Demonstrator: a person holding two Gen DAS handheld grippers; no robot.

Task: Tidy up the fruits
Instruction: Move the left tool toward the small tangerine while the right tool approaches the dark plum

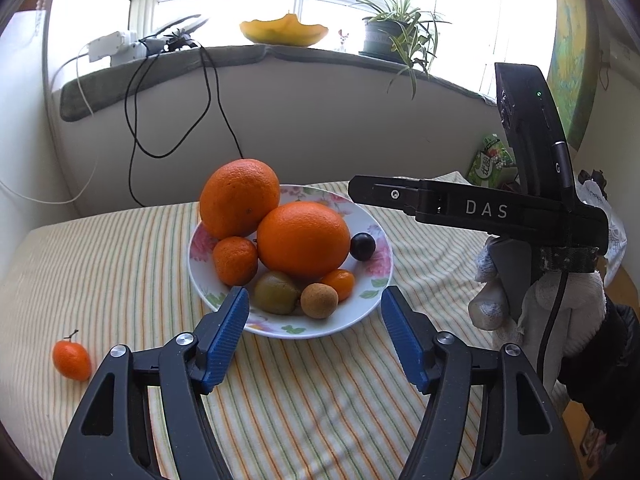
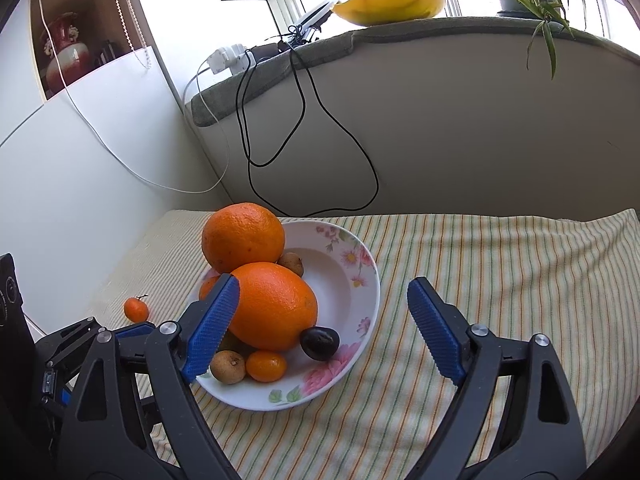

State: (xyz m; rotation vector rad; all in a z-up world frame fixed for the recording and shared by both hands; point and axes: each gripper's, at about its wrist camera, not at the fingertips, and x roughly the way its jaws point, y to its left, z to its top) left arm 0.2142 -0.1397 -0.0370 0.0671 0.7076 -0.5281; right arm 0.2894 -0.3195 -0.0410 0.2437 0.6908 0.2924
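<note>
The small kumquat (image 1: 71, 359) lies alone on the striped cloth (image 1: 312, 400), left of the flowered bowl (image 1: 376, 280) that holds the oranges and the rest, so I judge it the last fruit to gather. Next, my left gripper (image 1: 314, 336) must swing left and close gently on it. Both it and my right gripper (image 2: 320, 332) gape wide, holding and touching nothing.

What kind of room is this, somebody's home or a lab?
Most likely a lived-in home, by a window. A striped cloth covers the table under a floral white plate of fruit, a potted spider plant sits on the padded windowsill, and a red ceramic vase stands on a shelf.
</note>
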